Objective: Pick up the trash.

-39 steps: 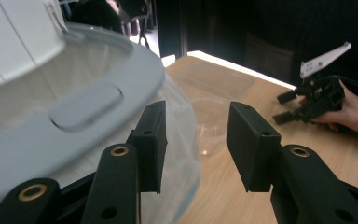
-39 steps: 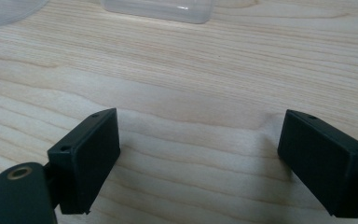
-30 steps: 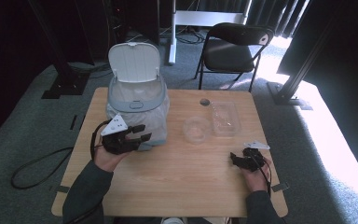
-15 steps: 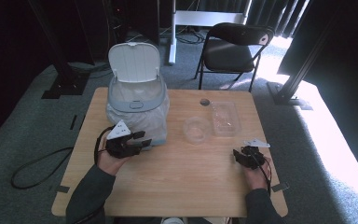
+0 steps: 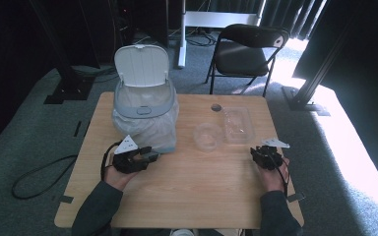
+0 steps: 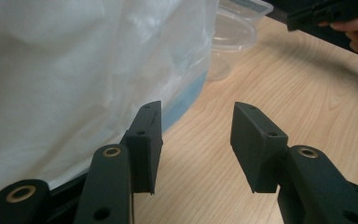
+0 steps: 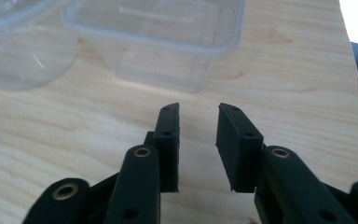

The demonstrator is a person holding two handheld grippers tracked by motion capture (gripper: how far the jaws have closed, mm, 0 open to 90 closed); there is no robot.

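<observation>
A small bin [image 5: 143,105] with a white plastic liner and its lid raised stands at the table's back left. My left gripper [image 5: 147,156] rests low at the bin's front right, open and empty; the left gripper view has the liner [image 6: 74,70] just beyond its left jaw. A round clear tub [image 5: 206,136] and a rectangular clear container [image 5: 238,124] sit mid-table. My right gripper [image 5: 262,153] stands open and empty near the right edge, pointing at the rectangular container [image 7: 158,42], with the round tub [image 7: 21,51] to its left.
A small dark round lid [image 5: 216,106] lies near the table's back edge. A black folding chair [image 5: 248,49] stands behind the table. A black cable [image 5: 39,172] trails on the floor at left. The other gripper and hand [image 6: 335,23] appear far off in the left gripper view.
My left gripper has dropped and drawn back toward the person, from against the bin's front to the tabletop beside it. The right gripper has shifted slightly.
</observation>
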